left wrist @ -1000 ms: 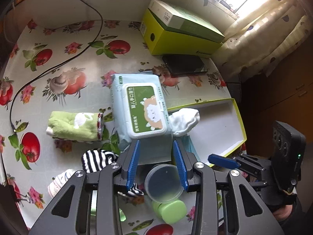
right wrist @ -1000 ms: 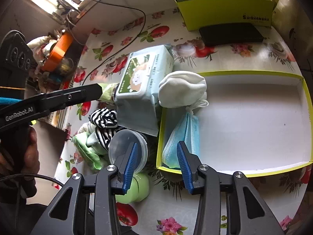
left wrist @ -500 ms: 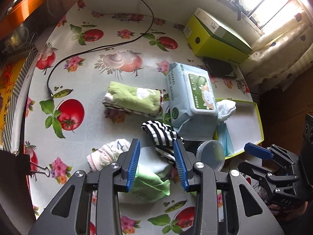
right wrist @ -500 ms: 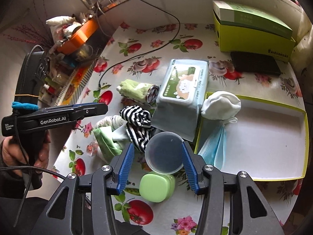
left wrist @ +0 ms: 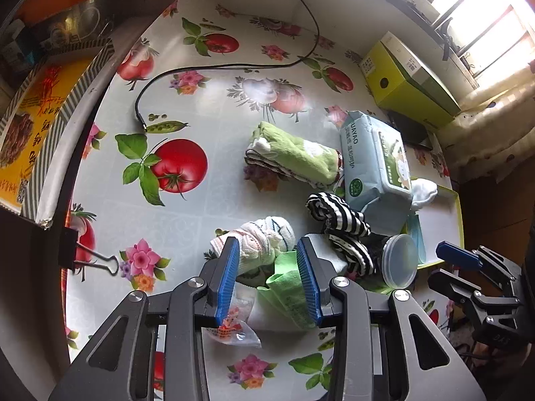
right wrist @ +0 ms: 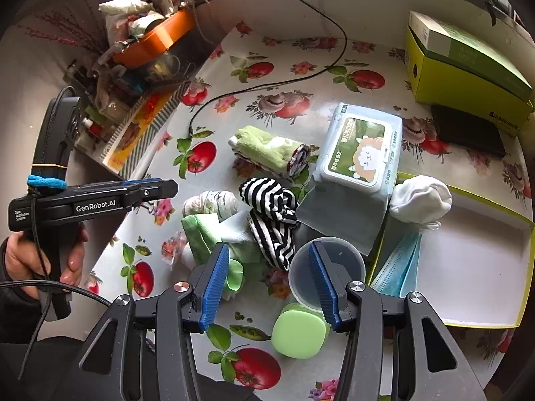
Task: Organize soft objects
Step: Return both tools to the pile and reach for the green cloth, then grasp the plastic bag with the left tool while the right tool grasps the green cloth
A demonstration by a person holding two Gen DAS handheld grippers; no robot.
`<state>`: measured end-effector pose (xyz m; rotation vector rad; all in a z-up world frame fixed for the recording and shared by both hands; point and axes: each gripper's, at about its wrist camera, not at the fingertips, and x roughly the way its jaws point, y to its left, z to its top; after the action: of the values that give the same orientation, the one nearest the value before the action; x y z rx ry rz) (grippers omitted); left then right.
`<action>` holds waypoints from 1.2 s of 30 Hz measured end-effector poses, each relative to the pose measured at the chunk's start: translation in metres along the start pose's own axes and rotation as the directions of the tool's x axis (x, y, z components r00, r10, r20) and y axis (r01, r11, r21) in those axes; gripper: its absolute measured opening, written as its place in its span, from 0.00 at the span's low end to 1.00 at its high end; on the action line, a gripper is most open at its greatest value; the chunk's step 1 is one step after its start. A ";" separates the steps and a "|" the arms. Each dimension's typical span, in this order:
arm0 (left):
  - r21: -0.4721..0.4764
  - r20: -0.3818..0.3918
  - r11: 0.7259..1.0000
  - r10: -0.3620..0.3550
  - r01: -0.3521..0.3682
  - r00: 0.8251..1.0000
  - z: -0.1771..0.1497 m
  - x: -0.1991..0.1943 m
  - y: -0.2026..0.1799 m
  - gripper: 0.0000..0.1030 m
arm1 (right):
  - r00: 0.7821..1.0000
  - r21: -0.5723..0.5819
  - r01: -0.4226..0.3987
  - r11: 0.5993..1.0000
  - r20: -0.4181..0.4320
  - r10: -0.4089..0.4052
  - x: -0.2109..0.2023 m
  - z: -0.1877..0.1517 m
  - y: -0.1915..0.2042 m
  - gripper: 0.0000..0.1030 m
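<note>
My left gripper is open and hovers over a pink-and-white rolled sock and a crumpled green cloth; neither pad presses on them. Beside these lie a black-and-white striped sock, a rolled green towel and a wipes pack. My right gripper is open and holds nothing, above the striped sock and a clear round tub. The yellow-rimmed box holds a white sock and a blue face mask.
A green square case lies near the front edge. A yellow-green carton and a dark flat case stand at the back right. A black cable crosses the flowered tablecloth. A cluttered shelf sits left; a hand grips the left tool.
The left gripper has swung left, from over the wipes pack and tub to over the patterned sock and green cloth. The right gripper drew back from the box, rose and widened its jaws slightly.
</note>
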<state>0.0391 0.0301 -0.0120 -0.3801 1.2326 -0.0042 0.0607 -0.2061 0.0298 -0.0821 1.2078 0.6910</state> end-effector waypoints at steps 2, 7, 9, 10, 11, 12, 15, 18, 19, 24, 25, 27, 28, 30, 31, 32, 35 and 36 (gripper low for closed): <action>-0.009 0.000 1.000 0.003 -0.003 1.000 -0.001 0.000 0.005 0.36 | 1.000 -0.005 0.000 1.000 -0.005 0.000 0.002 0.002 0.002 0.48; -0.034 -0.007 0.999 0.017 -0.017 1.000 -0.003 0.003 0.017 0.36 | 1.000 -0.015 0.001 1.000 -0.014 -0.002 0.006 0.007 0.004 0.48; -0.045 -0.015 0.999 0.020 -0.020 1.000 -0.007 0.005 0.023 0.36 | 1.000 -0.017 0.001 1.000 -0.018 -0.001 0.007 0.008 0.005 0.48; -0.051 -0.022 0.998 0.021 -0.022 1.000 -0.010 0.007 0.026 0.36 | 1.000 -0.018 0.001 1.000 -0.020 -0.001 0.008 0.009 0.006 0.48; -0.055 -0.029 0.998 0.022 -0.024 0.999 -0.013 0.009 0.028 0.36 | 1.000 -0.020 -0.001 1.000 -0.023 0.000 0.009 0.009 0.006 0.48; -0.059 -0.037 0.998 0.023 -0.025 0.999 -0.016 0.011 0.031 0.36 | 1.000 -0.022 -0.003 1.000 -0.026 0.002 0.010 0.009 0.007 0.48; -0.069 -0.070 0.997 0.019 -0.024 0.997 -0.028 0.018 0.034 0.36 | 0.999 -0.031 -0.009 0.999 -0.040 0.008 0.015 0.010 0.009 0.48; -0.074 -0.100 0.997 0.014 -0.022 0.995 -0.040 0.026 0.036 0.36 | 0.998 -0.048 -0.019 0.999 -0.055 0.016 0.019 0.010 0.014 0.48; -0.077 -0.109 0.997 0.010 -0.019 0.994 -0.043 0.028 0.037 0.37 | 0.998 -0.054 -0.023 0.998 -0.060 0.020 0.021 0.010 0.016 0.48; -0.108 -0.141 0.994 -0.017 0.002 0.990 -0.053 0.039 0.040 0.43 | 0.994 -0.098 -0.045 0.994 -0.101 0.035 0.032 0.007 0.030 0.48; -0.110 -0.145 0.994 -0.019 0.003 0.989 -0.054 0.041 0.041 0.43 | 0.993 -0.112 -0.050 0.992 -0.110 0.038 0.035 0.007 0.034 0.48; -0.113 -0.155 0.994 -0.028 0.010 0.988 -0.057 0.045 0.041 0.43 | 0.991 -0.137 -0.057 0.989 -0.130 0.039 0.042 0.005 0.042 0.48; -0.117 -0.159 0.993 -0.036 0.017 0.987 -0.058 0.046 0.041 0.43 | 0.989 -0.147 -0.061 0.987 -0.140 0.040 0.045 0.004 0.045 0.48; -0.124 -0.170 0.992 -0.044 0.023 0.984 -0.060 0.050 0.041 0.43 | 0.986 -0.169 -0.066 0.983 -0.161 0.038 0.054 0.003 0.052 0.48; -0.123 -0.175 0.992 -0.042 0.020 0.984 -0.061 0.052 0.041 0.43 | 0.985 -0.179 -0.068 0.981 -0.170 0.037 0.058 0.003 0.055 0.48; -0.124 -0.181 0.992 -0.038 0.015 0.983 -0.062 0.054 0.042 0.43 | 0.983 -0.189 -0.070 0.979 -0.179 0.036 0.062 0.002 0.058 0.48; -0.146 -0.179 0.989 -0.051 0.024 0.983 -0.062 0.058 0.045 0.43 | 0.979 -0.227 -0.072 0.971 -0.204 0.025 0.074 0.000 0.067 0.48; -0.152 -0.173 0.988 -0.055 0.028 0.983 -0.062 0.057 0.046 0.43 | 0.977 -0.239 -0.071 0.968 -0.212 0.020 0.079 -0.001 0.070 0.48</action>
<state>-0.0072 0.0443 -0.0950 -0.5449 1.4052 0.0187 0.0373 -0.1157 -0.0191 -0.3417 1.3217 0.8879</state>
